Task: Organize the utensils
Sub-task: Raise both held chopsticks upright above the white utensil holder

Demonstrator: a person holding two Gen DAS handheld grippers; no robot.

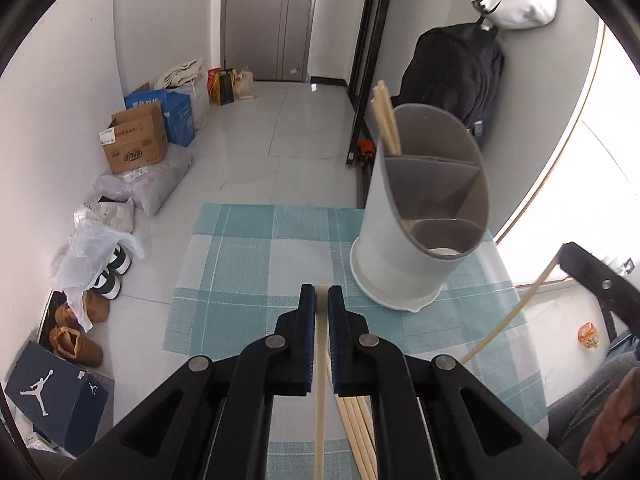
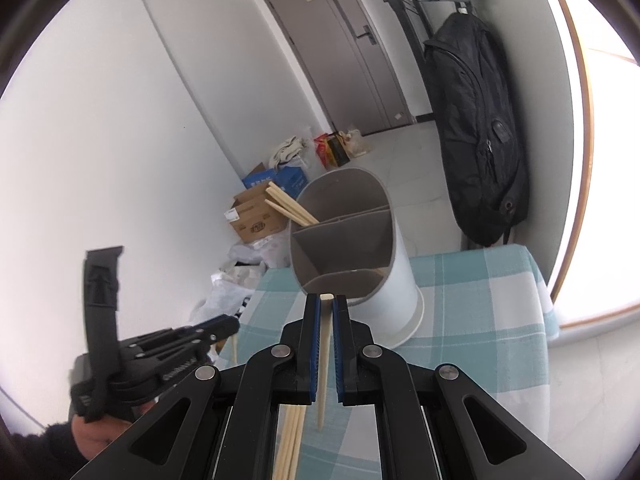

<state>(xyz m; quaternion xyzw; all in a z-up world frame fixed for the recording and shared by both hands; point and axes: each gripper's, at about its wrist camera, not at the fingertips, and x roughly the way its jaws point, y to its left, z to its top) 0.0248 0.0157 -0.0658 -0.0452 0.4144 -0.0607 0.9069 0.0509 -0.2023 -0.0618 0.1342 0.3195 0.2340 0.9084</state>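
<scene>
A white utensil holder (image 1: 400,248) with three grey compartments stands on the checked cloth (image 1: 248,248), ahead and right of my left gripper (image 1: 321,289). That gripper is shut on a pale chopstick (image 1: 320,380), lifted above the cloth. A few chopsticks (image 1: 385,120) lean in the holder's far compartment. Several loose chopsticks (image 1: 356,432) lie under the left gripper. In the right wrist view my right gripper (image 2: 327,299) is shut on another chopstick (image 2: 323,360), its tip just before the holder (image 2: 400,280). The left gripper (image 2: 231,325) shows at the lower left there.
A black backpack (image 2: 476,132) hangs beside the table's far right corner. Cardboard boxes (image 1: 136,140), bags and shoes (image 1: 76,332) line the floor on the left. A grey door (image 1: 280,20) is at the back, and a bright window (image 1: 600,160) on the right.
</scene>
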